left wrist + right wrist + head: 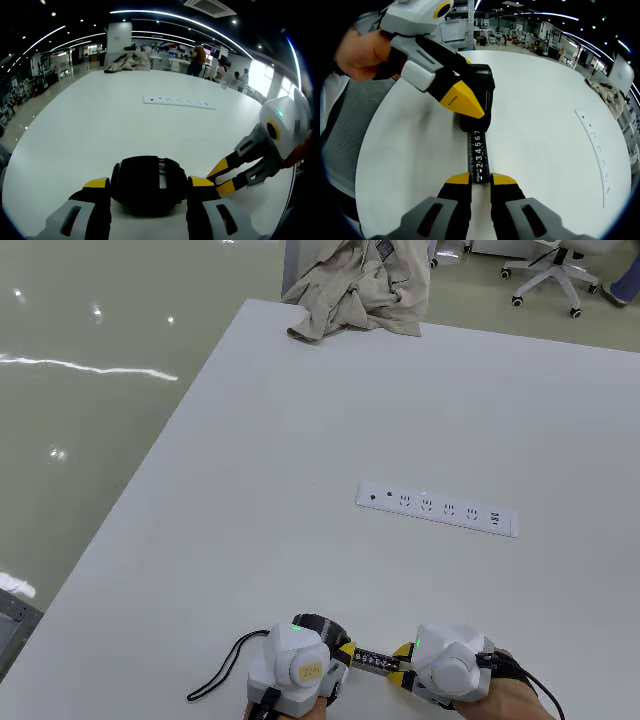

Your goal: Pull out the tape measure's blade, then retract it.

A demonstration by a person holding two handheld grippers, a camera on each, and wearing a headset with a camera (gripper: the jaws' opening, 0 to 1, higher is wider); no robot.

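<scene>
2 grippers work side by side at the near edge of the white table [400,410]. Your left gripper [149,182] is clamped around the black tape measure case [484,82], which rests on the tabletop between its yellow-tipped jaws. Your right gripper [480,178] has its jaws pinched tight on the end of the blade [478,150], drawn a short way out of the case and lying flat. Farther off lie a power strip [437,508] and a crumpled beige garment [355,290].
</scene>
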